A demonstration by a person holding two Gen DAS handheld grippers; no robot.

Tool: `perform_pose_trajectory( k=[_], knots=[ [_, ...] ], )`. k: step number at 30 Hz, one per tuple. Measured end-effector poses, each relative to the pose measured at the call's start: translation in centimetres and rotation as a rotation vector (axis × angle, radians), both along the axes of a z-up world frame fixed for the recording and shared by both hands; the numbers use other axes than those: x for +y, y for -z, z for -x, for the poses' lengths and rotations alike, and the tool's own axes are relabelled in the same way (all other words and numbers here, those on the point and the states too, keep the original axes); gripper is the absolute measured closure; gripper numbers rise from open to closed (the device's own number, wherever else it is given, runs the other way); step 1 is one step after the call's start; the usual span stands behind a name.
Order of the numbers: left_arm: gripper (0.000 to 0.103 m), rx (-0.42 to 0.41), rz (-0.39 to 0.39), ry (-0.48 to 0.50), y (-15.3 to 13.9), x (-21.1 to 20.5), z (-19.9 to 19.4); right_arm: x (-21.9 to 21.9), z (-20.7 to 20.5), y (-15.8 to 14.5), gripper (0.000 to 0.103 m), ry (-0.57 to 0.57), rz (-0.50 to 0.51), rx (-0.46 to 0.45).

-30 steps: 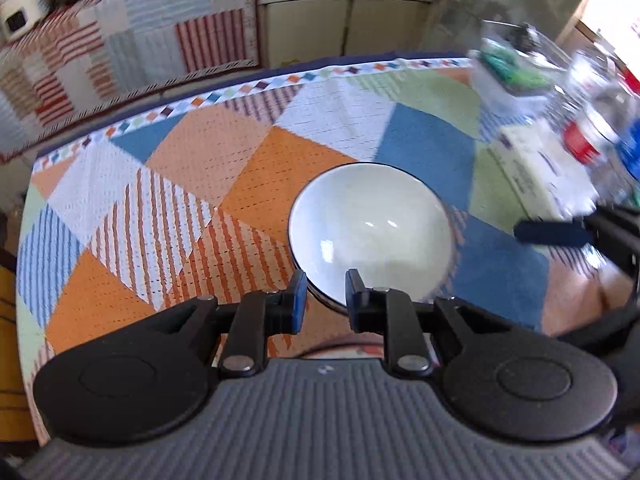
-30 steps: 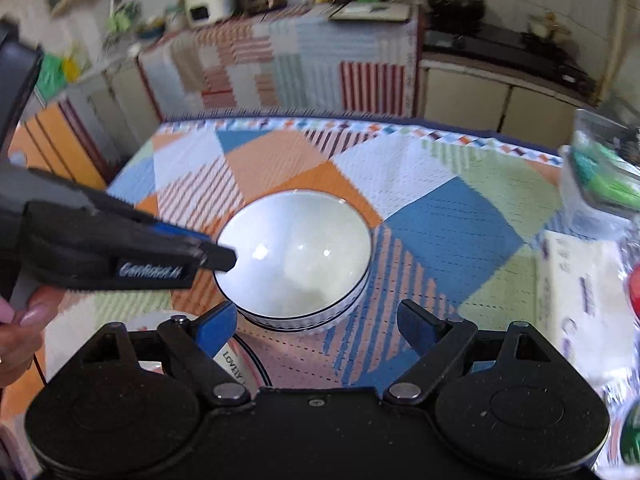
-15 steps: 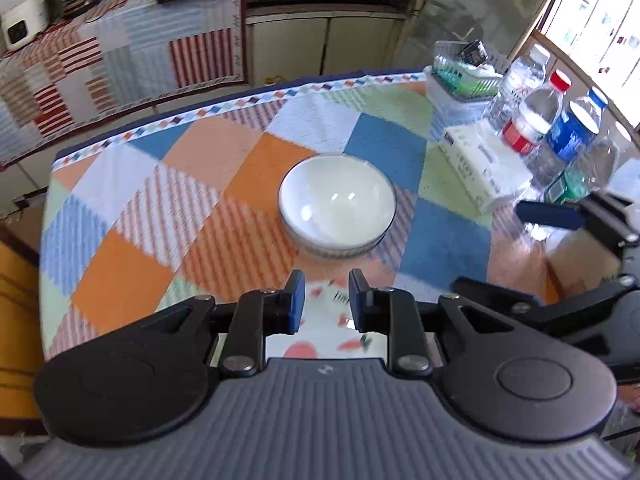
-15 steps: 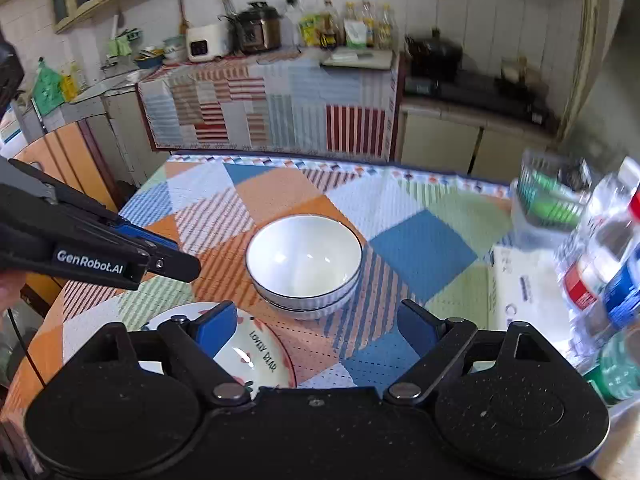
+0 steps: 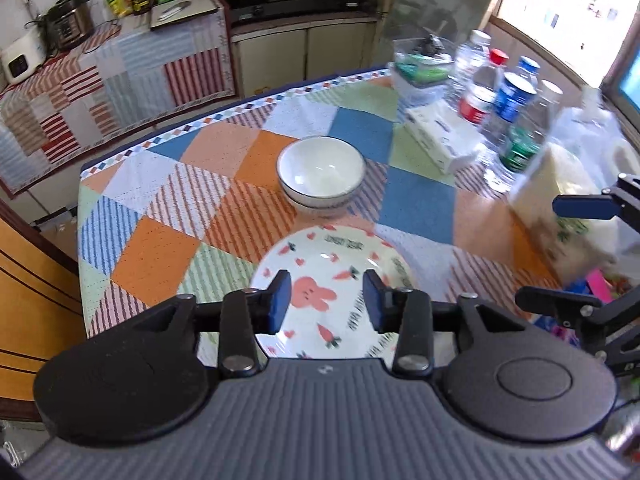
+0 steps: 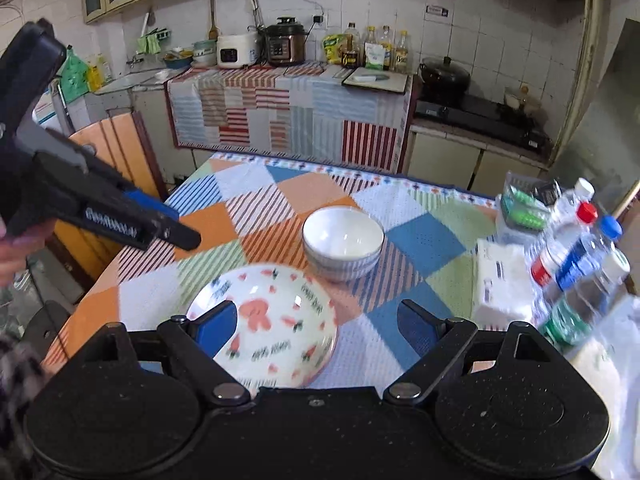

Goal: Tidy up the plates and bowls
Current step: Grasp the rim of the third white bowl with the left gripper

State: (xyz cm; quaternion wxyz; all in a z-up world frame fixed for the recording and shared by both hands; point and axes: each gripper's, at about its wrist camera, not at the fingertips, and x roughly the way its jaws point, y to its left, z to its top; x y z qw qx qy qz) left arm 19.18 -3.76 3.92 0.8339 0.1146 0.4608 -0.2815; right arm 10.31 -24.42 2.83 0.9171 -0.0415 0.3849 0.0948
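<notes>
Two stacked white bowls (image 5: pixel 321 174) with a dark rim line stand in the middle of the patchwork tablecloth (image 5: pixel 168 196); they also show in the right wrist view (image 6: pixel 342 242). A white plate with a rabbit and carrot print (image 5: pixel 332 296) lies nearer the front edge, also in the right wrist view (image 6: pixel 266 320). My left gripper (image 5: pixel 325 299) is open and empty, raised above the plate. My right gripper (image 6: pixel 318 326) is open and empty, raised above the plate's right side. Each gripper shows in the other's view, the left one (image 6: pixel 120 216) and the right one (image 5: pixel 588 208).
Water bottles (image 5: pixel 504 100), a tissue pack (image 5: pixel 440 138), a clear basket (image 5: pixel 420 72) and a white bag (image 5: pixel 568 200) crowd the table's right side. An orange chair (image 6: pixel 108 160) stands at the left. A kitchen counter (image 6: pixel 280 108) lies beyond the table.
Both grippers have pulled back and up from the bowls. The left gripper's jaws have opened wider. The plate has come into full view.
</notes>
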Motion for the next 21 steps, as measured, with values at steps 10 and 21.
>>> perform_pose_trajectory(
  k=[10,21],
  knots=[
    [0.038,-0.003,-0.067,0.109,0.4,-1.5,6.1,-0.6,6.2,1.7,0.013,0.001,0.047,0.095],
    [0.031,0.082,-0.115,0.153,5.0,-2.6,8.6,-1.2,9.4,5.7,0.012,-0.021,0.002,0.119]
  ],
)
